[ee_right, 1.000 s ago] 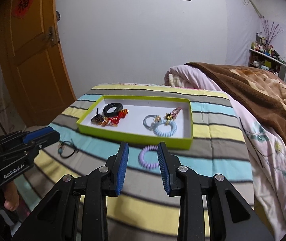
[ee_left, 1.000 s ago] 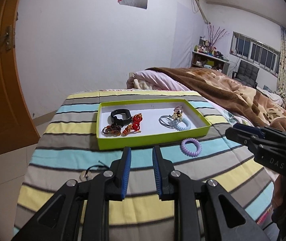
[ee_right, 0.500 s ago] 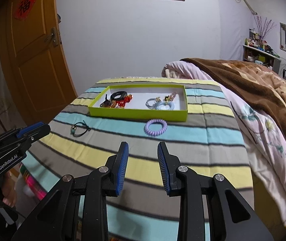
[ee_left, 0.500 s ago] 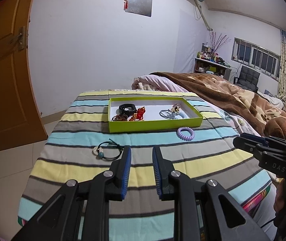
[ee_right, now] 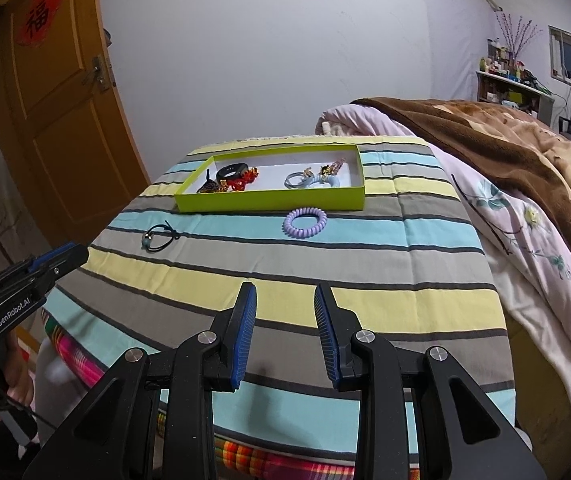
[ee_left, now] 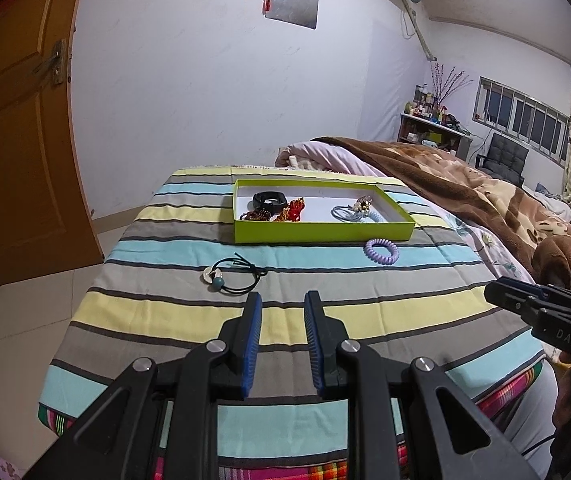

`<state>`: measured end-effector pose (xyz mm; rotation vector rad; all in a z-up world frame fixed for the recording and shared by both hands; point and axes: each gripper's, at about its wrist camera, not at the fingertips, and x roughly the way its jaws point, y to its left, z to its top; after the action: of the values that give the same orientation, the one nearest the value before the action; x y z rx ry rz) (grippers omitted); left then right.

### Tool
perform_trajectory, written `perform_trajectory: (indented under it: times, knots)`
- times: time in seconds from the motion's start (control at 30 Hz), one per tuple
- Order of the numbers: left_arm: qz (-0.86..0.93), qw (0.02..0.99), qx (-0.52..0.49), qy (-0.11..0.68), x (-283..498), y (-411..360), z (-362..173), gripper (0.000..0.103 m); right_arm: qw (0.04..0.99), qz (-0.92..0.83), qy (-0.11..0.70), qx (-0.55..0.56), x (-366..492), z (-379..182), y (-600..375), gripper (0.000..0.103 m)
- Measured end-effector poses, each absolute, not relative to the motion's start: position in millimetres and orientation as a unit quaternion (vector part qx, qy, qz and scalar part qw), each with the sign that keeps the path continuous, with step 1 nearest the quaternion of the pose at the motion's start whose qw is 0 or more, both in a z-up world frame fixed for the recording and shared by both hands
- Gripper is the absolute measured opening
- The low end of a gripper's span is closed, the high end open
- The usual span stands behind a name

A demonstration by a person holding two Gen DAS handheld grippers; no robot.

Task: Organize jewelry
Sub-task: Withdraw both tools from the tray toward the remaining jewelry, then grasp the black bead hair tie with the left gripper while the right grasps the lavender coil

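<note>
Grippers nearest, both parted and holding nothing: left gripper (ee_left: 282, 312) low over the striped cloth (ee_left: 325, 320), right gripper (ee_right: 285, 304) likewise, wider apart. Farther out at 11 o'clock from the left gripper, black cord bracelet (ee_left: 227, 277) with a teal bead, flat on the cloth; at 1 o'clock, purple coil hair tie (ee_left: 381, 251), just beside the green tray's (ee_left: 325, 235) front wall. Inside the tray, black band (ee_left: 270, 200) and red charms (ee_left: 294, 210) toward the left, pale blue coil (ee_left: 359, 216) toward the right. Shown only by the right wrist view: red character decoration (ee_right: 39, 18) on the orange door (ee_right: 57, 112), at 10 o'clock. Shown only by the left wrist view: dark chair (ee_left: 505, 158) under the window, at 2 o'clock.
</note>
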<state>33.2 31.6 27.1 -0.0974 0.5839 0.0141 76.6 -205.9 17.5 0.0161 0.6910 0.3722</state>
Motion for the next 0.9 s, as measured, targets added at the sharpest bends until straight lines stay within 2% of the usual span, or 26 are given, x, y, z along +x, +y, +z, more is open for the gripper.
perform_trajectory:
  times: [0.9]
  knots:
    - [0.040, 0.942, -0.069, 0.325, 96, 75, -6, 0.023, 0.914, 0.175, 0.365, 0.001, 136, -5, -192, 0.031]
